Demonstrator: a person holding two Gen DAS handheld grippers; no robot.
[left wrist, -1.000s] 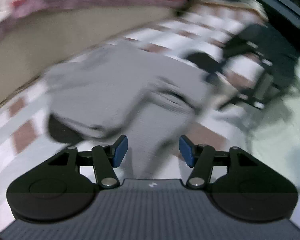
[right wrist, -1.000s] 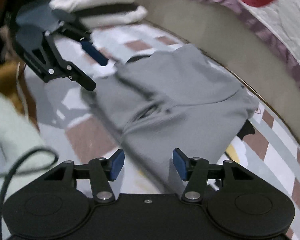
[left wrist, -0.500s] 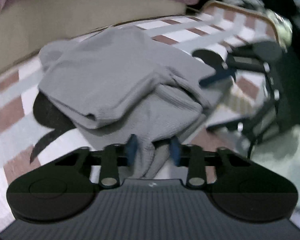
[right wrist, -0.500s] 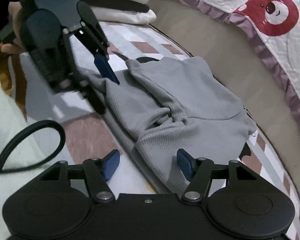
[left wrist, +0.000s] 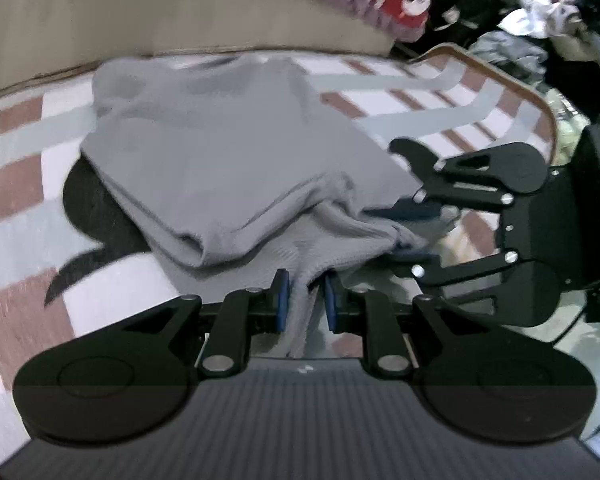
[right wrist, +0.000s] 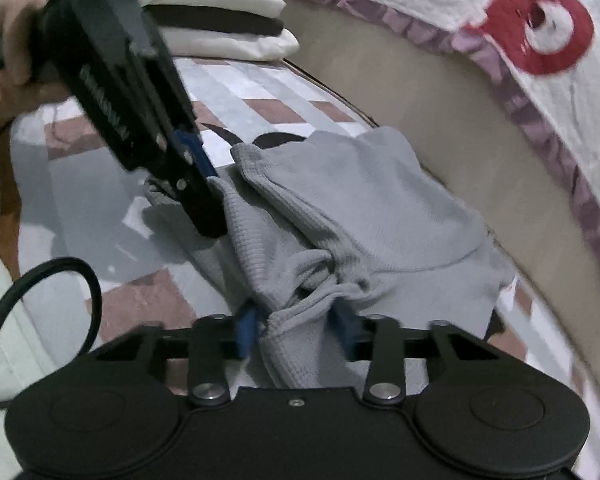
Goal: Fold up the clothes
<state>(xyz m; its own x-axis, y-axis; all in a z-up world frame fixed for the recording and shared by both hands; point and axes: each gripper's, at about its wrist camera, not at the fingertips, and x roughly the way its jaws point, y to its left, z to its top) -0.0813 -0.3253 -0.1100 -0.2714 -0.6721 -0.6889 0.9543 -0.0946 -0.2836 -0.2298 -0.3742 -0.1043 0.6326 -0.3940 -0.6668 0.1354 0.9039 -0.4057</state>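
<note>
The grey knit garment (left wrist: 236, 168) is lying partly folded on a checked mat (left wrist: 24, 184) of white, grey and brown squares, directly ahead of both grippers; its upper layer is doubled back over the lower one, and its near edge is bunching into gathered ridges. The left gripper (left wrist: 303, 300) is pinching a narrow pleat of this near edge, its blue pads (left wrist: 281, 300) standing close together with the cloth running between them. The right gripper (right wrist: 296, 330) is clamping a thicker bunch (right wrist: 320, 280) of the same edge, its jaws standing further apart around the gathered fabric. In the left wrist view the right gripper (left wrist: 410, 234) is appearing to the right of the left gripper, its fingers reaching into the garment's corner. In the right wrist view the left gripper (right wrist: 196, 172) is appearing ahead and to the left, gripped by a bare hand (right wrist: 12, 44), its tip touching the garment's far-left edge. A black patch (left wrist: 96, 216) is showing from under the garment, to the left of the left gripper. Beyond the garment a beige upholstered edge (right wrist: 440, 128) is running across, topped by a white quilt (right wrist: 540, 36) with a red bear print and purple trim. A stack of folded white and dark clothes (right wrist: 220, 20) is resting far ahead of the right gripper. A black cable (right wrist: 40, 280) is looping beside the right gripper, to its left
</note>
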